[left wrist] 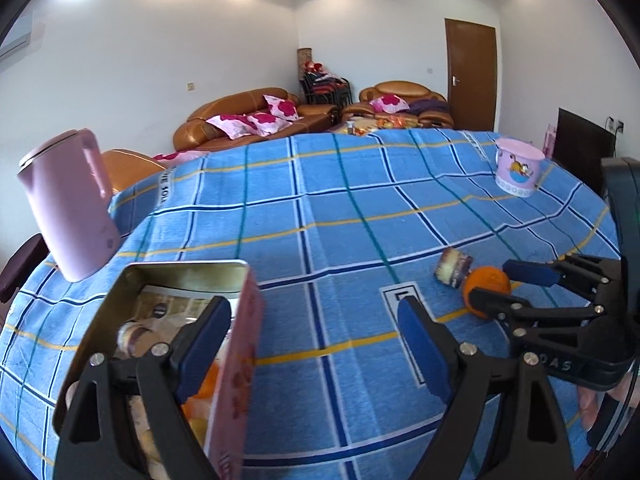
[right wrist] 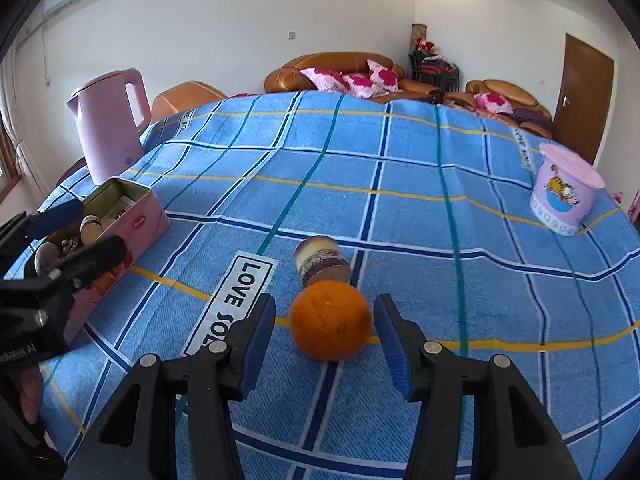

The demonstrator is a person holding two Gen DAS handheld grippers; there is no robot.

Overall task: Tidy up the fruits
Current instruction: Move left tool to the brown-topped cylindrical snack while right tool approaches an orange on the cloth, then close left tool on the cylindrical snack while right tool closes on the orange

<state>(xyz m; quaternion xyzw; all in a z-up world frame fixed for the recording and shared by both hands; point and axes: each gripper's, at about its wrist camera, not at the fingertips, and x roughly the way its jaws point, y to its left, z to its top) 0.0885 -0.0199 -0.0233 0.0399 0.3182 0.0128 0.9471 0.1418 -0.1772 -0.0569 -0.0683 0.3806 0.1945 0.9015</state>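
An orange [right wrist: 330,320] lies on the blue checked tablecloth [right wrist: 400,208], touching a small layered cake [right wrist: 322,260] behind it. My right gripper [right wrist: 326,340] is lowered around the orange, its blue pads [right wrist: 260,340] a narrow gap away on each side, so it is open. In the left wrist view, the right gripper [left wrist: 491,281] brackets the same orange [left wrist: 486,284]. My left gripper [left wrist: 312,344] is open and straddles the right wall of a pink tin box [left wrist: 240,360], one finger inside it. The tin holds snacks and something orange.
A pink kettle [right wrist: 108,128] stands behind the tin [right wrist: 120,216] at the table's left edge. A pink cartoon tub [right wrist: 564,192] sits far right. Brown sofas and a door lie beyond the table. A hand shows at the lower left.
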